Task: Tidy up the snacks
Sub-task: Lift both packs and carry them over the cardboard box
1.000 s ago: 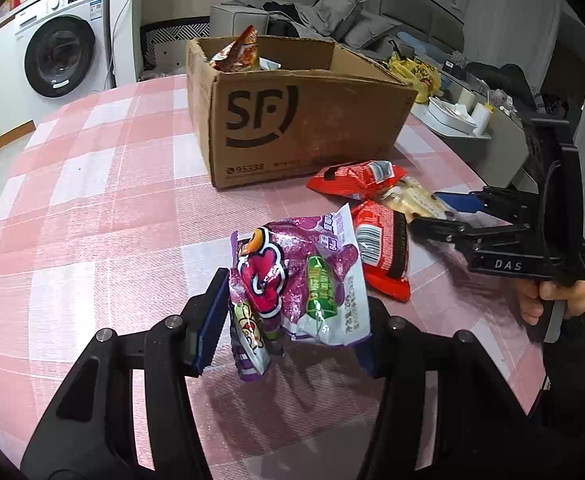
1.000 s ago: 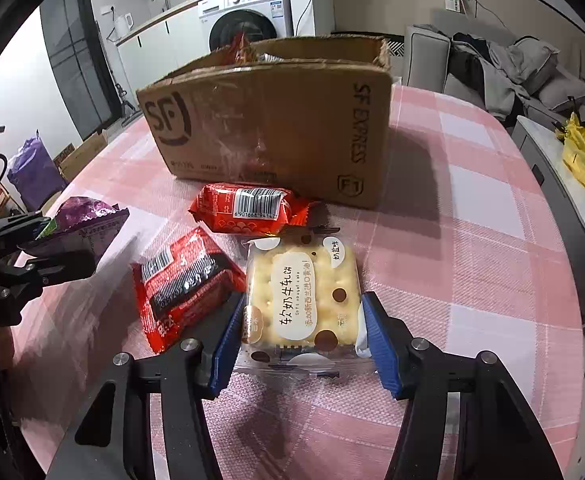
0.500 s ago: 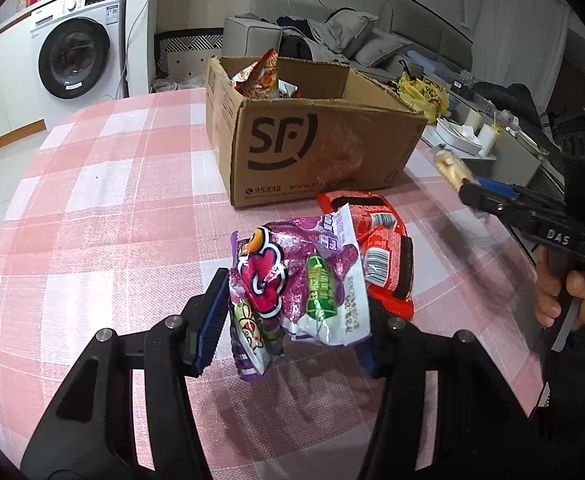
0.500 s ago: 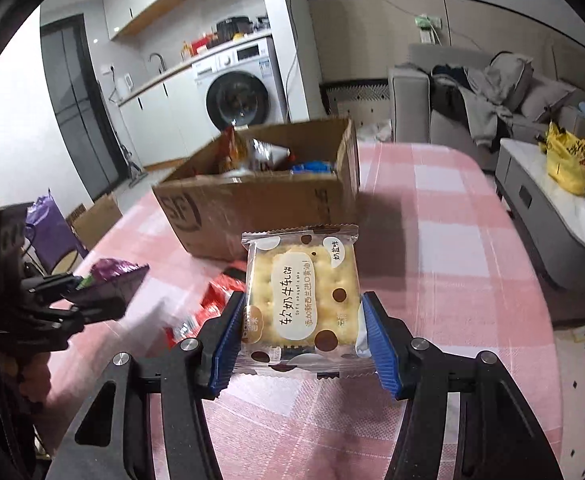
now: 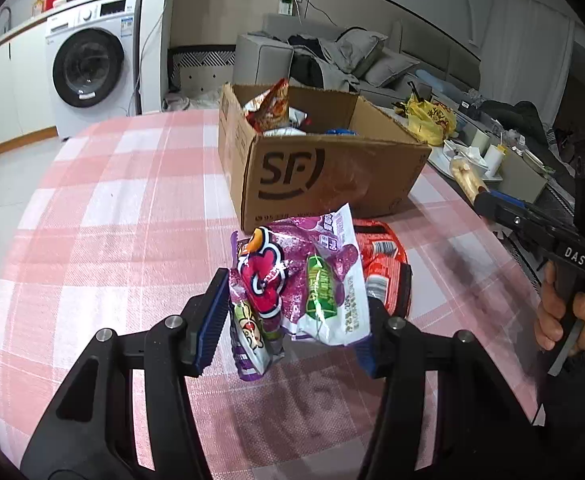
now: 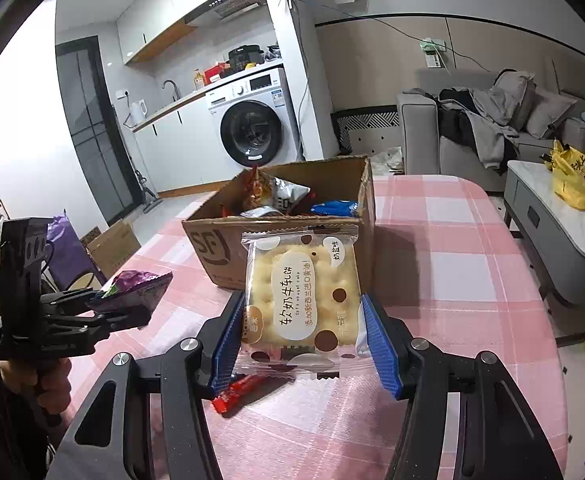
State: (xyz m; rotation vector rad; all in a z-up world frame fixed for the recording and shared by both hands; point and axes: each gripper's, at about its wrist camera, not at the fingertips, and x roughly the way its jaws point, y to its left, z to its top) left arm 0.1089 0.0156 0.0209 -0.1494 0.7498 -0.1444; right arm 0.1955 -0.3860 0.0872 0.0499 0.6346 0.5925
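My left gripper is shut on a purple snack bag, held up above the pink checked table. My right gripper is shut on a clear pack of yellow nougat crackers, also lifted off the table. An open cardboard box marked SF stands beyond both, with several snack packets inside. Two red snack packs lie on the table behind the purple bag. From the left wrist, the right gripper shows at the right edge; from the right wrist, the left gripper shows at the left with the purple bag.
A washing machine stands at the back left, and a grey sofa with clothes lies behind the box. A low side table with a yellow bag is off the table's right edge. A person's hand grips the right handle.
The right gripper has lifted the cracker pack off the table, and its view has tilted up toward the room. The left gripper with the purple bag has risen a little.
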